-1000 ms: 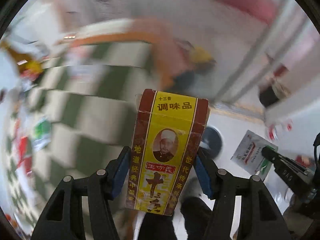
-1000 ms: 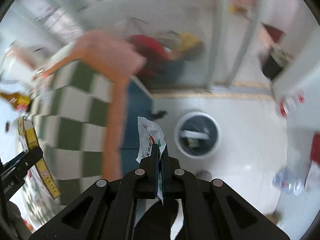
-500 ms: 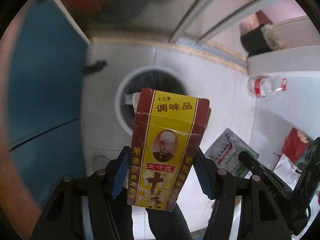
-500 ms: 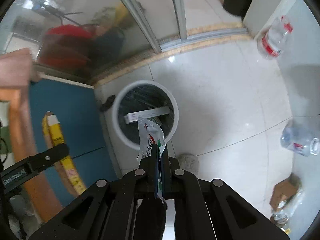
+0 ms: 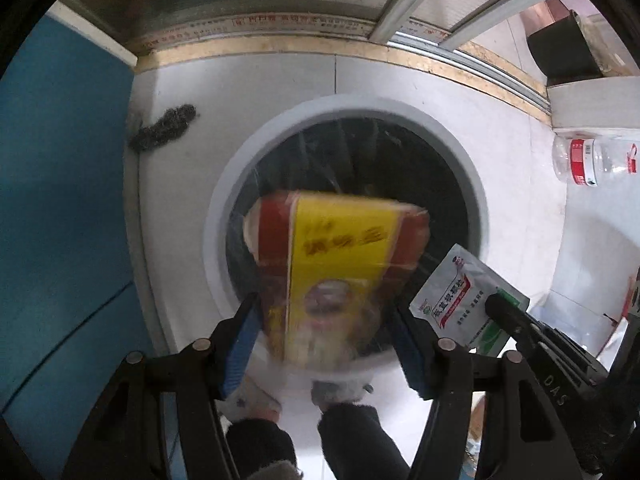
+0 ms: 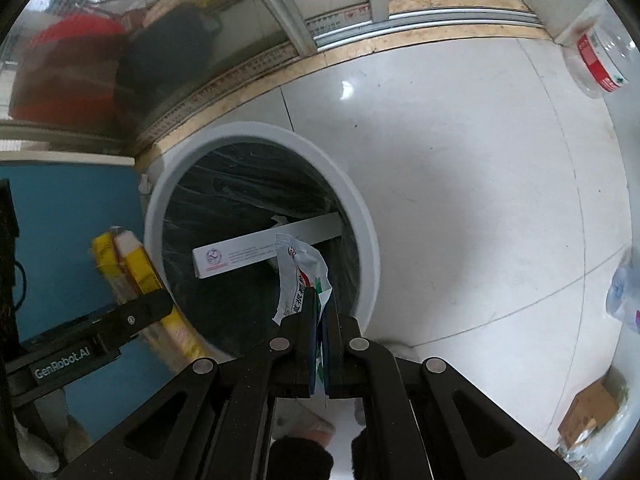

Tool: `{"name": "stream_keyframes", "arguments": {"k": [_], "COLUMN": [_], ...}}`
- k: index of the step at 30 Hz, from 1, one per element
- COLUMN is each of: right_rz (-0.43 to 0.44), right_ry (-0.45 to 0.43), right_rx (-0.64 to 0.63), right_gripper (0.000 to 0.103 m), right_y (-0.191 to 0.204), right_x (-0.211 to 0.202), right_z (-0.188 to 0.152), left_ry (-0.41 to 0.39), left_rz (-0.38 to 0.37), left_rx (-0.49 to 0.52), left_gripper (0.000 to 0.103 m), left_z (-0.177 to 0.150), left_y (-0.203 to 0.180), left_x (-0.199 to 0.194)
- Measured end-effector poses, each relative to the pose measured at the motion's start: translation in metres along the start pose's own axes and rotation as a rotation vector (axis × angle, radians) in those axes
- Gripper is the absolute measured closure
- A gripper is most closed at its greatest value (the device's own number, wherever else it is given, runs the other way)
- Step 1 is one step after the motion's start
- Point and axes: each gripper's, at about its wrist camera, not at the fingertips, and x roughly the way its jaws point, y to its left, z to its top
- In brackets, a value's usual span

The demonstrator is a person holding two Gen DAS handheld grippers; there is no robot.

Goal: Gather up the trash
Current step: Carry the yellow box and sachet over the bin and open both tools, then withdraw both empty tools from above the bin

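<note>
A white round bin (image 5: 224,208) with a black liner stands on the floor; it also shows in the right wrist view (image 6: 364,220). My left gripper (image 5: 326,320) is open above its mouth. The yellow and red seasoning box (image 5: 340,272) is blurred between the blue pads, loose and tipping toward the bin. The box also shows in the right wrist view (image 6: 136,276). My right gripper (image 6: 320,308) is shut on a white sachet (image 6: 300,276) over the bin's near rim. The sachet also shows in the left wrist view (image 5: 460,296). A white carton (image 6: 248,256) lies inside the bin.
A blue panel (image 5: 60,200) stands left of the bin. A dark scrap (image 5: 164,128) lies on the tile floor. Clear plastic bottles (image 5: 592,156) (image 6: 596,44) lie at the right. A sliding door track (image 5: 360,52) runs behind. A cardboard box (image 6: 588,408) sits bottom right.
Both grippers have moved down over the bin. My left gripper's jaws have opened and the seasoning box is slipping out, blurred. The right gripper still holds the sachet.
</note>
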Motion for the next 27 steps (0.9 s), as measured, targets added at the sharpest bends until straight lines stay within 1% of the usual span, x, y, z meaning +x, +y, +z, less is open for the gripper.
{"name": "stream_keyframes", "arguments": {"k": [1, 2, 3, 5, 6, 8, 9, 11, 13, 18, 20, 23, 27], "right_rz": [0.001, 0.003, -0.003, -0.012, -0.018, -0.037, -0.049, -0.061, -0.092, -0.139, -0.145, -0.143, -0.143], "right_ry": [0.005, 0.012, 0.018, 0.009, 0.005, -0.007, -0.012, -0.017, -0.028, -0.066, -0.081, -0.099, -0.147], "right_rx": [0.002, 0.001, -0.005, -0.007, -0.01, -0.023, -0.03, -0.042, -0.058, -0.087, -0.088, -0.087, -0.111], "right_gripper": [0.1, 0.096, 0.091, 0.056, 0.05, 0.035, 0.031, 0.009, 0.0, 0.0, 0.0, 0.0, 0.0], "right_y": [0.002, 0.003, 0.004, 0.004, 0.006, 0.008, 0.009, 0.014, 0.018, 0.03, 0.034, 0.038, 0.042], "right_x": [0.001, 0.003, 0.004, 0.001, 0.0, -0.007, -0.012, -0.02, -0.034, -0.08, -0.105, -0.143, -0.212], "right_z": [0.0, 0.001, 0.001, 0.002, 0.002, 0.0, -0.002, -0.003, -0.007, -0.022, -0.031, -0.044, -0.071], "left_ry": [-0.004, -0.009, -0.018, -0.036, -0.046, -0.069, -0.096, -0.141, -0.169, -0.199, -0.21, -0.217, -0.256], "left_rz": [0.002, 0.005, 0.007, 0.035, 0.044, 0.046, 0.069, 0.116, 0.168, 0.223, 0.24, 0.23, 0.217], "left_rx": [-0.002, -0.008, -0.015, -0.03, -0.036, -0.051, -0.059, -0.058, -0.059, -0.059, -0.052, -0.055, -0.045], "left_gripper": [0.018, 0.007, 0.007, 0.007, 0.007, 0.007, 0.007, 0.007, 0.007, 0.006, 0.006, 0.006, 0.006], "left_z": [0.0, 0.0, 0.001, 0.002, 0.002, 0.0, -0.003, -0.008, -0.017, -0.047, -0.062, -0.079, -0.104], "left_y": [0.001, 0.003, 0.006, 0.013, 0.016, 0.021, 0.023, 0.024, 0.026, 0.026, 0.024, 0.02, 0.01], "left_x": [-0.001, -0.003, -0.004, -0.01, -0.015, -0.023, -0.032, -0.046, -0.06, -0.098, -0.121, -0.152, -0.206]}}
